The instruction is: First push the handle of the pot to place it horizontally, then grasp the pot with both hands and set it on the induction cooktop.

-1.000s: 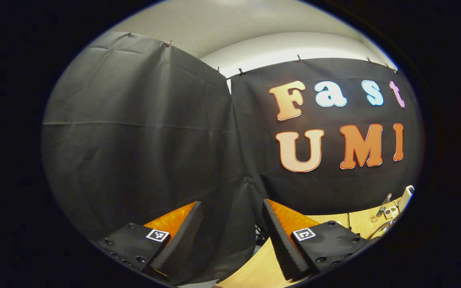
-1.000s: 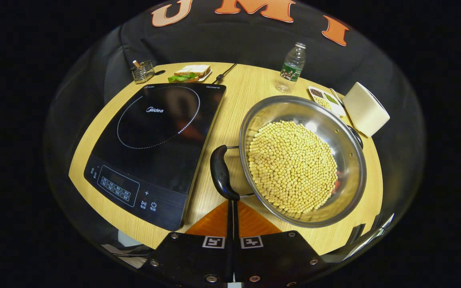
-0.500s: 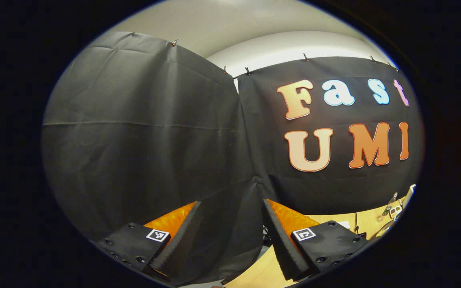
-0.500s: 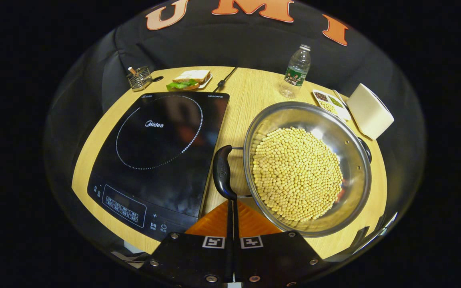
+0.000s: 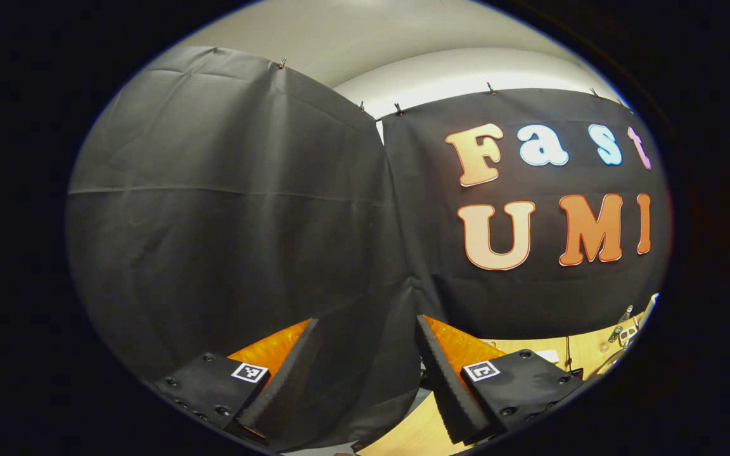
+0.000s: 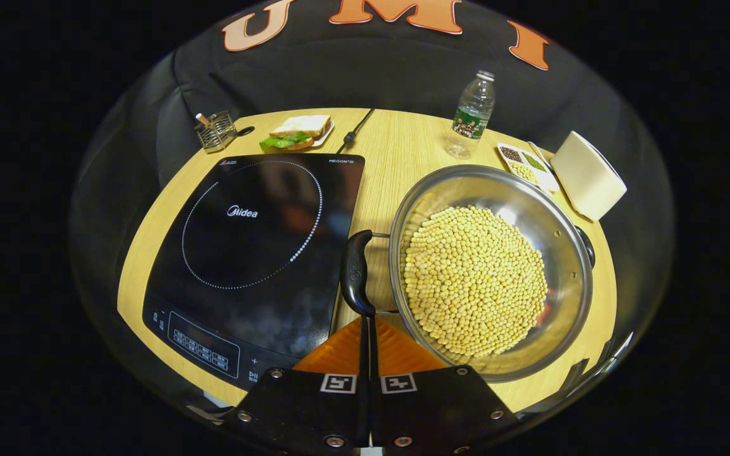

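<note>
Right tool [image 6: 365,320]: fingers pressed together, tips meeting the black pot handle [image 6: 356,273].
Left tool [image 5: 365,342]: wide apart, empty.
Steel pot [image 6: 564,250]: held yellow beans [image 6: 476,278], at 3 o'clock of the black induction cooktop [image 6: 257,247].

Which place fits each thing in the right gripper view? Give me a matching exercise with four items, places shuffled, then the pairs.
Things:
1. pot of soybeans
2. induction cooktop
3. water bottle
4. sandwich

Places:
A. far edge of the table, behind the cooktop
B. left part of the table, nothing on it
C. right of the cooktop, its black handle toward the cooktop
D. standing at the far edge, behind the pot

Pairs: 1-C, 2-B, 3-D, 4-A
</note>
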A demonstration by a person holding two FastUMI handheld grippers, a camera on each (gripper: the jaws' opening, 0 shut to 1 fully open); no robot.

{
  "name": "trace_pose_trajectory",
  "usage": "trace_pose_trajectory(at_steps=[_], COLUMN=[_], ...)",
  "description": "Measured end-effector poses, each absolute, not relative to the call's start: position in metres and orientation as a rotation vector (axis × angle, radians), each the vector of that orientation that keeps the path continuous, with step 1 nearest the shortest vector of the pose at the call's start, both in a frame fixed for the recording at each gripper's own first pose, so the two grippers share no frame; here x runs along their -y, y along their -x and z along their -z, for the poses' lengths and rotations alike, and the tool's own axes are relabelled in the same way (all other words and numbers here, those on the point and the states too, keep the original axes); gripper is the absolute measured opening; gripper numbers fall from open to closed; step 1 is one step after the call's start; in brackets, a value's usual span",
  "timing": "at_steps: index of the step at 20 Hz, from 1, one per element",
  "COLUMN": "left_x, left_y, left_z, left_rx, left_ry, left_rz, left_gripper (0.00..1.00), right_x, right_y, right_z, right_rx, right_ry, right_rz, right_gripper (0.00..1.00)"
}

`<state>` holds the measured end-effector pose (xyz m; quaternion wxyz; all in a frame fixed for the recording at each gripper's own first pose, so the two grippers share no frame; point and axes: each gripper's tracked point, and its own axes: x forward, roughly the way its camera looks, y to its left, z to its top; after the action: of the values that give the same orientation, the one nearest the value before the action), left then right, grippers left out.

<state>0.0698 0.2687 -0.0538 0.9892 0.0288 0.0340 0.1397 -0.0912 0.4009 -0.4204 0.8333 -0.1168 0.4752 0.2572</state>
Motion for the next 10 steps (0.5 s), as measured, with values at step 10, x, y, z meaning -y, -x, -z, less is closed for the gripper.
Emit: trace_pose_trajectory(at_steps=[10], left_x=[-0.281], left_y=[-0.069], left_z=[0.061], left_rx=[-0.074], left_ry=[-0.046], left_rz=[-0.309], left_gripper=[0.96], right_x=[-0.416], right_y=[0.076], right_z=[0.418], right_rx=[-0.962], right_ry=[0.257], right_rz=[-0.52], right_gripper=[0.0])
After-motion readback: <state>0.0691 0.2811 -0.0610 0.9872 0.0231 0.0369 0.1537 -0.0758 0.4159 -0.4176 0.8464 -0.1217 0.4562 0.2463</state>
